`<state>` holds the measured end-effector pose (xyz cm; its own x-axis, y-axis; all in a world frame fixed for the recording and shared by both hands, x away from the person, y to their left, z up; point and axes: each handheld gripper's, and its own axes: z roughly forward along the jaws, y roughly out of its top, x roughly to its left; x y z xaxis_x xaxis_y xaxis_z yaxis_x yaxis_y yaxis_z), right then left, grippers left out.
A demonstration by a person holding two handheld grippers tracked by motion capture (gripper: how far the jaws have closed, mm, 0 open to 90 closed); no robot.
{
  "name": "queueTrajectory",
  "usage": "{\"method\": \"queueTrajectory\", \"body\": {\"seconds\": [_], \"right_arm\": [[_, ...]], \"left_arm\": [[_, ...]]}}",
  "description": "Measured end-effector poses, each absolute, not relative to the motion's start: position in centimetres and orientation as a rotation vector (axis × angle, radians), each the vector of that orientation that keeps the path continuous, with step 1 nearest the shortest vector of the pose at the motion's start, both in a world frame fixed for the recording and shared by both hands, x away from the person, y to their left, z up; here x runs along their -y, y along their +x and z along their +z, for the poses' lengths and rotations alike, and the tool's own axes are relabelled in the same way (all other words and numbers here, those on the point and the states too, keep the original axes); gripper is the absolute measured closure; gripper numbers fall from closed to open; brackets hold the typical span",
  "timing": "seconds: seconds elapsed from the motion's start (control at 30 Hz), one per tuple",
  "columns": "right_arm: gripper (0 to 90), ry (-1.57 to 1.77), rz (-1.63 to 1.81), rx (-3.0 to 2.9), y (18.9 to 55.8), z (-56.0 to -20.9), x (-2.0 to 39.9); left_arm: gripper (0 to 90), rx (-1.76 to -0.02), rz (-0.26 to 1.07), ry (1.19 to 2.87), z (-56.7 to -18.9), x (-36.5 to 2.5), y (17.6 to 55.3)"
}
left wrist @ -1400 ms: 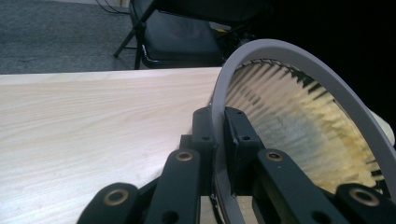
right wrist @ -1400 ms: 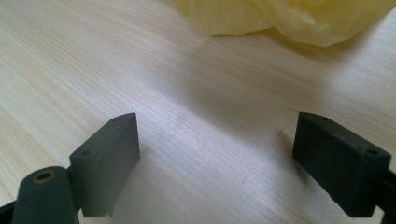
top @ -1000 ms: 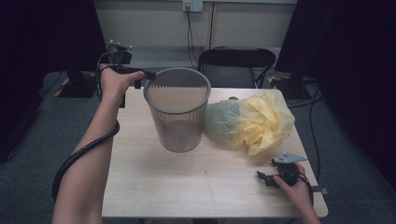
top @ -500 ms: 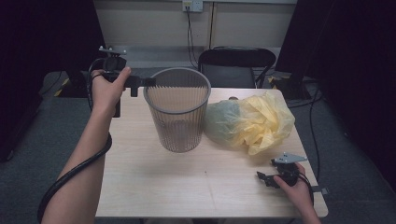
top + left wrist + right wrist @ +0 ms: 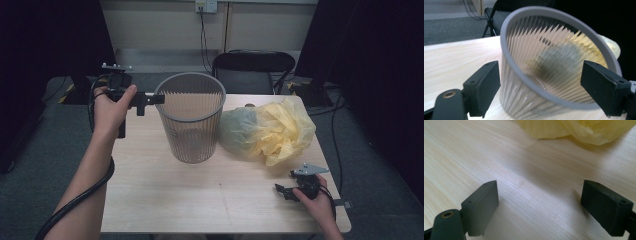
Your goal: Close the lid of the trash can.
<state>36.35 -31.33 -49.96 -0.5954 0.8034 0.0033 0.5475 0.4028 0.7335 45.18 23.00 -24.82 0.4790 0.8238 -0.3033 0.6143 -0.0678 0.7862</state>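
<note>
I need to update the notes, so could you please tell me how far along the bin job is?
Done: wastebasket stands upright on the table. In hand: left gripper, just opened, sits at its rim. Left: yellow bag lies crumpled beside it, unfitted; right gripper rests open.

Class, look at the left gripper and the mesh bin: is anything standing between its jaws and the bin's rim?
Nothing visible does. The left gripper sits right beside the bin with its jaws spread, having just been opening. In the left gripper view the rim lies directly ahead.
</note>
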Motion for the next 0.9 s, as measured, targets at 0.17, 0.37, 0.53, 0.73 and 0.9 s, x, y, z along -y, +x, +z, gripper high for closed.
{"method": "queueTrajectory", "body": {"seconds": [0.17, 0.37, 0.53, 0.73, 0.9], "right_arm": [[13.9, 1.167, 1.013, -2.314, 36.3, -50.0, 31.3], [13.8, 1.167, 1.013, -2.314, 36.3, -50.0, 31.3], [13.9, 1.169, 1.013, -2.314, 36.3, -50.0, 31.3], [13.9, 1.169, 1.013, -2.314, 36.3, -50.0, 31.3], [13.9, 1.169, 1.013, -2.313, 36.3, -50.0, 31.3]], "left_arm": [[15.7, -1.24, 0.273, 1.777, -25.7, -23.8, 44.5], [15.8, -1.239, 0.251, 1.756, -26.3, -24.5, 43.8], [15.8, -1.222, 0.244, 1.757, -26.8, -24.7, 43.3], [15.8, -1.22, 0.249, 1.752, -27.2, -25.0, 42.6], [15.8, -1.211, 0.252, 1.749, -27.3, -25.2, 42.0]]}}
